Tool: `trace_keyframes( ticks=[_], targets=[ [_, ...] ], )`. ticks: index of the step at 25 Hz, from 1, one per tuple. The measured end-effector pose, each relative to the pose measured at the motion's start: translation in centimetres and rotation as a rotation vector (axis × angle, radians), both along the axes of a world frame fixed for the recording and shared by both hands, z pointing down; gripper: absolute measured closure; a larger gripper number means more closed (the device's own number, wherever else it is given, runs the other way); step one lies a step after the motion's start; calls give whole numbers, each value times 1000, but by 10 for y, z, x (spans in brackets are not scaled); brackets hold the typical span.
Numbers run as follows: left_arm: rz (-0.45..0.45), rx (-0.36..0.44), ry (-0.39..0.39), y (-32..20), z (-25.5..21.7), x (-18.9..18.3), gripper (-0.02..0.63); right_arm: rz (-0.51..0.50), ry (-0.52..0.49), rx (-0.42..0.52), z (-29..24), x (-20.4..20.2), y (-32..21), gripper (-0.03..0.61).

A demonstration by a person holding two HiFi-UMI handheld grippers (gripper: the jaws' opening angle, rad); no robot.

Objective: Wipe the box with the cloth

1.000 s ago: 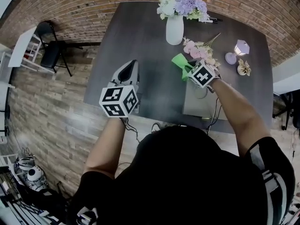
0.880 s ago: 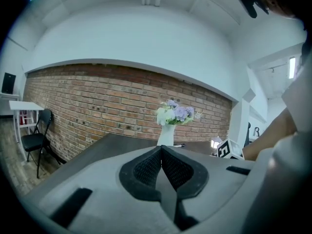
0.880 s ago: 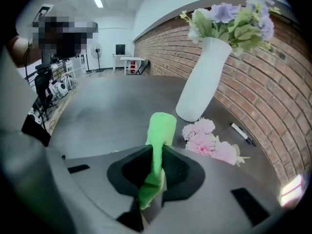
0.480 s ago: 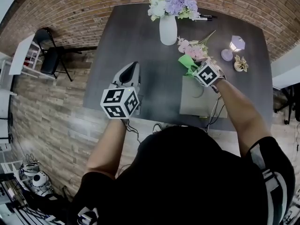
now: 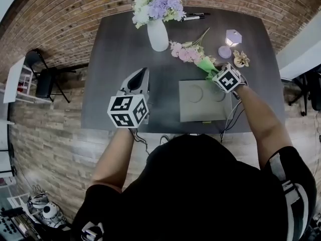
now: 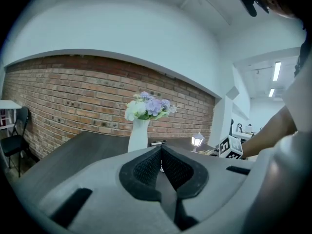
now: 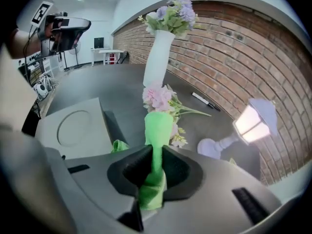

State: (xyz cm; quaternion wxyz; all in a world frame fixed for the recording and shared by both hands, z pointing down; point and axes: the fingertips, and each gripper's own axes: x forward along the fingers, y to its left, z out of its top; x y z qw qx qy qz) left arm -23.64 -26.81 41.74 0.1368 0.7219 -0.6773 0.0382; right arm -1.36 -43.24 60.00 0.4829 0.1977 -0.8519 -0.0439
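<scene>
A flat grey box (image 5: 203, 102) with two round marks on its lid lies near the table's front edge; its lid also shows in the right gripper view (image 7: 78, 128). My right gripper (image 5: 214, 72) hovers at the box's far right corner, shut on a bright green cloth (image 5: 207, 64) that sticks up between the jaws (image 7: 157, 130). My left gripper (image 5: 138, 78) is held over the table's left half, well apart from the box, shut with nothing in it (image 6: 161, 165).
A white vase of flowers (image 5: 157, 33) stands at the back of the dark table (image 5: 120, 59). A pink flower sprig (image 5: 186, 51), a small lit lamp (image 5: 231, 38), a little ornament (image 5: 241, 59) and pens (image 5: 193, 17) lie behind the box.
The right gripper with the green cloth has slid from the box's far left corner across to its far right corner. The left gripper has kept its place.
</scene>
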Motion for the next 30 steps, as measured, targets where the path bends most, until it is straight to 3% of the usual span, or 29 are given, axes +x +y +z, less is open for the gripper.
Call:
trace_keyframes(
  ticks=[5, 12, 24, 30],
  targets=[
    [48, 1, -4, -15, 0, 23, 604, 129, 11, 13, 0, 59, -21, 522],
    [111, 3, -2, -32, 0, 53, 604, 246, 16, 13, 2, 111, -21, 522],
    [246, -7, 27, -50, 10, 97, 604, 272, -9, -53, 16, 137, 48, 522],
    [332, 8, 49, -54, 9, 116, 604, 263, 26, -63, 17, 153, 94, 522]
  ],
)
